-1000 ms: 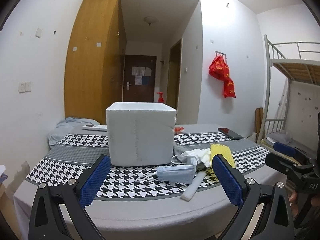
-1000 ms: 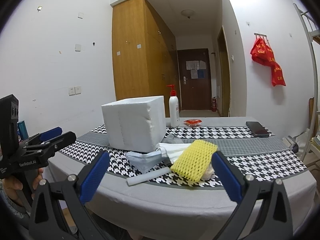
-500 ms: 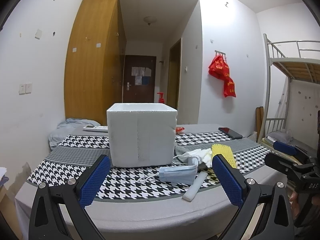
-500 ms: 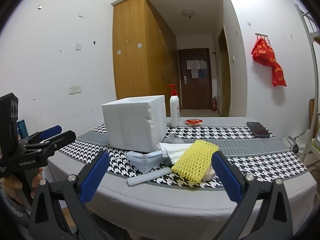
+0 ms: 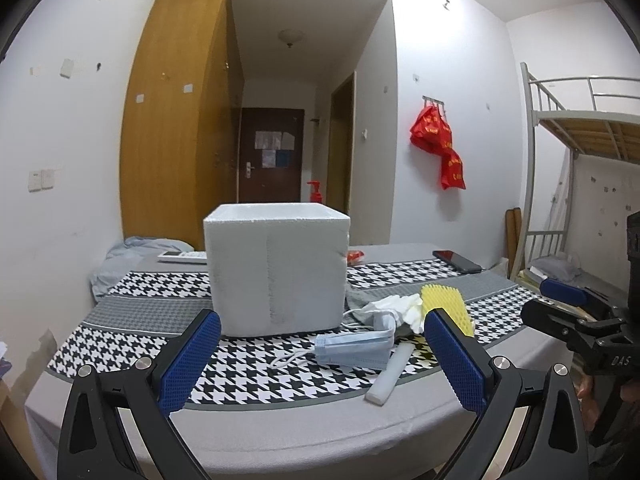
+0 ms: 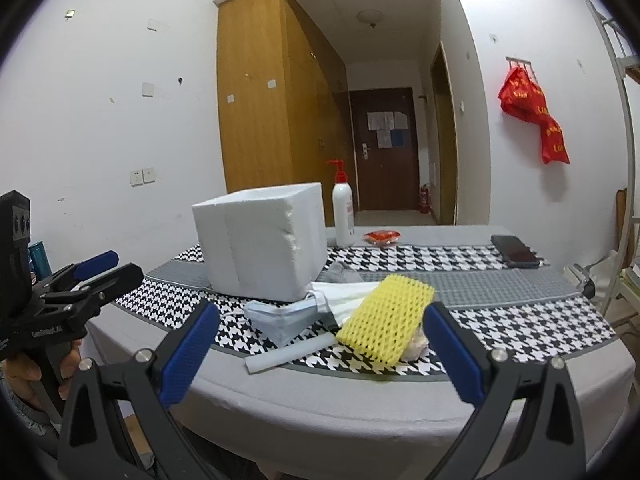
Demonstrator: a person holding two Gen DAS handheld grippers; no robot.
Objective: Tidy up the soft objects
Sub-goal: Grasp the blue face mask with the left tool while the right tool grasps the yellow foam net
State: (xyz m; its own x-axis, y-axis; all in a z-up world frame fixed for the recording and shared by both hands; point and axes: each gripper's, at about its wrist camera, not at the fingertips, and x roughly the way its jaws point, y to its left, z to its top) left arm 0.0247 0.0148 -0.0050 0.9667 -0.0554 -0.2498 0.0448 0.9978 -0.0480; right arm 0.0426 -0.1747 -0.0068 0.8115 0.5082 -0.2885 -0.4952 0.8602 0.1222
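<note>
A white foam box (image 5: 276, 268) (image 6: 260, 246) stands on the table. Right of it lies a pile of soft things: a blue face mask (image 5: 354, 348) (image 6: 282, 316), a yellow foam net (image 5: 446, 306) (image 6: 386, 318), white cloth (image 5: 394, 306) (image 6: 346, 294), a grey cloth (image 6: 340, 272) and a white foam stick (image 5: 390, 374) (image 6: 290, 354). My left gripper (image 5: 320, 360) is open and empty, in front of the table edge, short of the box. My right gripper (image 6: 322, 354) is open and empty, short of the pile.
The table (image 5: 280, 424) has a houndstooth runner. At the back stand a pump bottle (image 6: 343, 216), a red packet (image 6: 382, 236), a black phone (image 6: 514, 250) and a remote (image 5: 182, 256). A bunk bed (image 5: 576, 152) is at the right.
Both views have shifted only slightly; the left gripper has drawn back a little. The jaws stay open and nothing on the table has moved.
</note>
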